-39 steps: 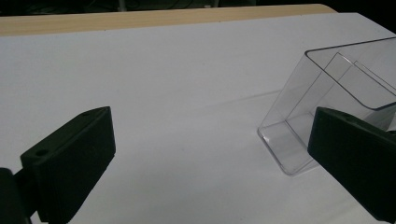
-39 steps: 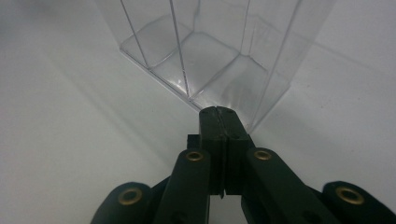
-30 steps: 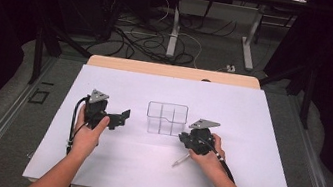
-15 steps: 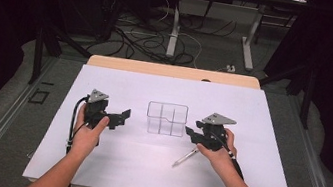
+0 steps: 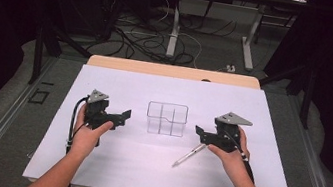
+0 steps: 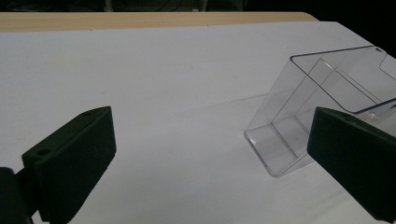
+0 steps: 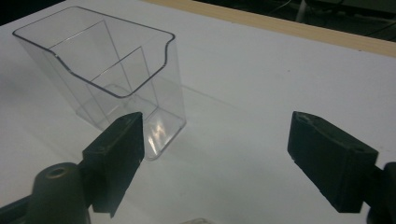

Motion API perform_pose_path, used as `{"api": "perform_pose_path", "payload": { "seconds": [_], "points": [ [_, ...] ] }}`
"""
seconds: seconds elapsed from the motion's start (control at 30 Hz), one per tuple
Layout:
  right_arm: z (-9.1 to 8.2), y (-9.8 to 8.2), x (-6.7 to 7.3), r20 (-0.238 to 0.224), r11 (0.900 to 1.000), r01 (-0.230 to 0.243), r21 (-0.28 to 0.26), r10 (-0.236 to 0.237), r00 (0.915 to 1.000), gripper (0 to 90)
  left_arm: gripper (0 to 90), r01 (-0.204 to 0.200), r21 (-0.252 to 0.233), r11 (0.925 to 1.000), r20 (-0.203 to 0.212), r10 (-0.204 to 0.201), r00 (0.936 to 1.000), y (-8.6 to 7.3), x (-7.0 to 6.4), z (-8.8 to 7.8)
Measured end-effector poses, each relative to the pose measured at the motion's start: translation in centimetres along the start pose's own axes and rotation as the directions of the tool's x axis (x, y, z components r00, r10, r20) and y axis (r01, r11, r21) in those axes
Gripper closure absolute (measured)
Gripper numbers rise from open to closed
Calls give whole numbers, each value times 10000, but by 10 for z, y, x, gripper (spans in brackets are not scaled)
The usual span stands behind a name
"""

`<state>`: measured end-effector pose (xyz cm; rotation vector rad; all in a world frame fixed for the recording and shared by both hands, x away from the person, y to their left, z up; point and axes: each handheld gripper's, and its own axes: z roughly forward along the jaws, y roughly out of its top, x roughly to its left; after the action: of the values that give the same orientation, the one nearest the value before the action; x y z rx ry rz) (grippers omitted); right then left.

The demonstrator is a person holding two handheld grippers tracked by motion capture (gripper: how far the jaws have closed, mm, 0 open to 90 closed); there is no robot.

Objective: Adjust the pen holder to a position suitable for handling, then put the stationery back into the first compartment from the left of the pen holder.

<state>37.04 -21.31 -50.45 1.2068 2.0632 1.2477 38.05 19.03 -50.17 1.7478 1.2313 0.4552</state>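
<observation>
Right hand-held gripper [image 5: 197,131]: jaws have just been opening and stand wide, nothing between them; it sits just right of the clear plastic divided organiser box [image 5: 166,119].
Slim silver pen [image 5: 189,155]: lies flat on the white table [image 5: 142,170], apart from the pads, just below and in front of the right hand-held gripper.
Left hand-held gripper [image 5: 126,115]: jaws wide, empty, pointing toward the box from its left.
Box: upright near the table's middle, between both grippers, touching neither.

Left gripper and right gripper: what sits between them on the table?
In the high view, the clear divided container stands between the left gripper and right gripper, touching neither.
</observation>
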Motion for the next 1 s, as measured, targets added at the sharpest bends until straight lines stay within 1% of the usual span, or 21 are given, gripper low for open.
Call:
{"api": "perform_pose_path", "payload": {
  "seconds": [0.1,0.13,0.2,0.27,0.3,0.33,0.4,0.47,0.5,0.53,0.6,0.63,0.7,0.73,0.8,0.83,0.9,1.0],
  "points": [
    [-7,0,-6,338,9998,-122,-156,127,9993,154,10,88,-13,10000,76,-88,9999,1,0,0],
    [-10,0,-9,408,9996,-171,-211,179,9990,151,8,64,1,10000,118,-64,9999,2,0,-1],
    [-15,-1,-13,692,9993,-260,-253,277,9972,147,7,-2,13,10000,195,2,9998,3,-1,-1],
    [-19,-3,-18,828,9986,-382,-357,410,9957,134,5,-36,-25,10000,243,37,9997,3,-2,-1],
    [-22,-3,-20,914,9979,-514,-386,548,9943,115,5,-71,-85,9999,204,73,9998,3,-3,-1],
    [-24,-4,-23,1011,9977,-538,-423,578,9932,98,5,-128,-104,9999,220,130,9997,3,-3,-1],
    [-28,-6,-27,1145,9966,-700,-426,745,9906,68,5,-196,-67,9998,241,198,9995,3,-4,-2],
    [-32,-8,-32,1384,9970,-605,-485,667,9881,34,6,-170,-107,9998,275,173,9995,3,-5,-2],
    [-34,-9,-34,1525,9965,-705,-459,767,9853,33,7,-214,-162,9996,258,218,9994,3,-6,-2],
    [-35,-11,-37,1641,9965,-648,-533,727,9838,29,9,-270,-105,9996,281,273,9992,3,-6,-2],
    [-36,-14,-42,1852,9957,-649,-656,761,9797,4,12,-342,-215,9992,241,347,9991,2,-8,-1],
    [-36,-16,-44,2002,9951,-717,-675,839,9761,0,18,-314,-231,9992,253,320,9992,2,-8,-1],
    [-37,-17,-47,2104,9927,-871,-829,1029,9722,0,24,-437,-199,9988,303,442,9986,2,-9,0],
    [-38,-17,-49,2099,9928,-893,-799,1043,9721,0,24,-480,-174,9987,336,485,9983,2,-9,0],
    [-40,-19,-52,2286,9933,-844,-789,1004,9683,0,24,-485,-215,9986,345,492,9982,2,-11,1],
    [-41,-19,-52,2250,9919,-977,-816,1138,9677,0,24,-503,-245,9984,375,512,9980,1,-12,1],
    [-41,-21,-54,2327,9917,-1021,-784,1178,9654,0,24,-594,-217,9980,420,603,9973,1,-14,1],
    [-42,-22,-57,2373,9928,-927,-753,1081,9654,0,39,-638,-160,9978,550,645,9964,1,-17,0]
  ]
}}
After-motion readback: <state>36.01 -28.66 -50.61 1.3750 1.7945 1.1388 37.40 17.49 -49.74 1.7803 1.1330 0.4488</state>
